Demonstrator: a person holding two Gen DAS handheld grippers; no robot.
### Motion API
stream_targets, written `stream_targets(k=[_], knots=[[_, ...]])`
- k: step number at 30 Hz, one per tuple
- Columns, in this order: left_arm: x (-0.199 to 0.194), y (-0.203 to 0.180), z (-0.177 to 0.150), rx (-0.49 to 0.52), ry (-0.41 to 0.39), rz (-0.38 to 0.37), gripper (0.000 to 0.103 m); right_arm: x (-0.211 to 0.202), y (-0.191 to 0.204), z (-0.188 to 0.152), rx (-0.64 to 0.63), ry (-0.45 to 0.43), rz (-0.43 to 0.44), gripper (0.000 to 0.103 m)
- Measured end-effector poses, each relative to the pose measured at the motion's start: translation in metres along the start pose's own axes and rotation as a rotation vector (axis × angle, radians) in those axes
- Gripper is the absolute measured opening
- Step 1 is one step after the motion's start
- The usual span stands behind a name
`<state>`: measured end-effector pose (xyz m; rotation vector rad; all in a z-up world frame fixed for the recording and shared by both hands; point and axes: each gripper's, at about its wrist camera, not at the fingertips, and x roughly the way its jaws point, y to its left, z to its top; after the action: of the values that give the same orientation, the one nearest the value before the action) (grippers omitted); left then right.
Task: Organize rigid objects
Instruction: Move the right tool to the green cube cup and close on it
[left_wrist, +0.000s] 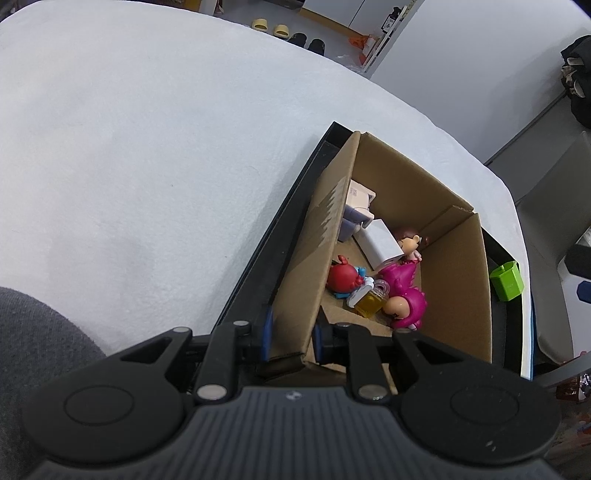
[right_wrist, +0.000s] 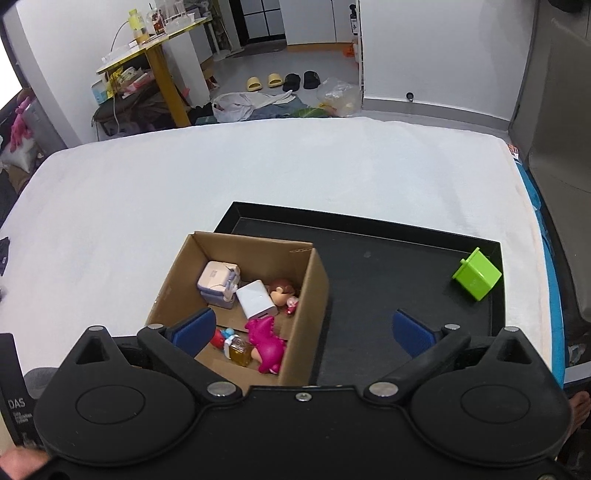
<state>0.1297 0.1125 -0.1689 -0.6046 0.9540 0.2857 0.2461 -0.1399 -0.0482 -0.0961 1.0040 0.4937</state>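
L gripper (left_wrist: 290, 341) clamped on cardboard box (left_wrist: 458, 266) wall | R gripper (right_wrist: 301, 328) wide open, empty, above box | box on black tray (right_wrist: 369, 266) holds approx. 7 toys | left: green cube (right_wrist: 477, 274) in tray, prob. last

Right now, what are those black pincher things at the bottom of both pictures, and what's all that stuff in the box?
Those are grippers, two-finger tongs that a person holds, one in each hand. Each has a camera looking along its fingers, so one picture comes from the left hand and one from the right.

The left gripper is shut on the near wall of the cardboard box, holding it. The right gripper is open and holds nothing.

The box stands in a black tray on a white cloth. Inside are a pink dinosaur, a red toy, a little yellow bottle, a white charger, a doll and a small pale case. A green box lies alone in the tray.
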Motion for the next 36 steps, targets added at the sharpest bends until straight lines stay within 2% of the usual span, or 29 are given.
stream_targets(k=[15, 24, 32, 36], knots=[[-0.002, -0.001, -0.001, 0.009, -0.008, 0.015, 0.018, -0.013, -0.044, -0.001, -0.028, -0.025, 0.023, 0.103], [-0.003, -0.004, -0.002, 0.012, -0.008, 0.029, 0.017, -0.010, -0.077, 0.003, -0.019, -0.032, 0.008, 0.103], [-0.003, -0.007, -0.002, 0.026, -0.007, 0.049, 0.016, -0.001, -0.113, 0.001, -0.033, -0.060, 0.051, 0.103], [-0.002, -0.009, -0.003, 0.029, -0.011, 0.060, 0.016, 0.003, -0.127, -0.001, -0.030, -0.063, 0.043, 0.103]])
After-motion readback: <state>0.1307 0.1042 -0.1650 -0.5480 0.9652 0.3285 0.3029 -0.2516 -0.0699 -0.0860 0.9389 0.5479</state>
